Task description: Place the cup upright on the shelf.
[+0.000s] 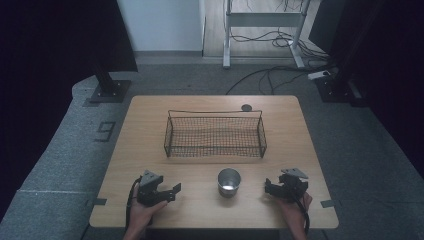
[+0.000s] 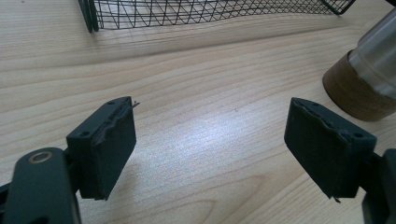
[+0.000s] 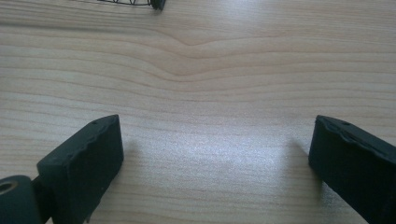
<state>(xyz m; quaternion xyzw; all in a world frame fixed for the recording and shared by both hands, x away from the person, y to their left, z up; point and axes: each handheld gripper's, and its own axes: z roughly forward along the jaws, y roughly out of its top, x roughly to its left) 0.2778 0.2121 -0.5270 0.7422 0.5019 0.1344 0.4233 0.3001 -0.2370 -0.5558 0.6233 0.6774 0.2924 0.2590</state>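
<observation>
Two grippers are resting spread and empty — left gripper [image 1: 172,191], right gripper [image 1: 269,188] — flanking the metal cup [image 1: 229,181] on the table [image 1: 150,150]; the left gripper view is revealing its brown base — before the wire basket [image 1: 215,135].

Colours only. Table [image 1: 150,145]: light wood, pale beige w/ wavy horizontal grain, one V-shaped dip in the grain ahead of the right gripper [image 3: 215,154] fingers. Both grippers matte black; left gripper [image 2: 210,144] has a brass-coloured ring nr the base of its left finger [image 2: 105,144]. Wire basket [image 1: 215,134]: black, criss-cross diamond mesh, beyond the fingers. Metal cup [image 1: 229,181]: silver steel w/ brown band at the base, just right of the left gripper's right finger [image 2: 327,149]. Floor grey speckled.
</observation>
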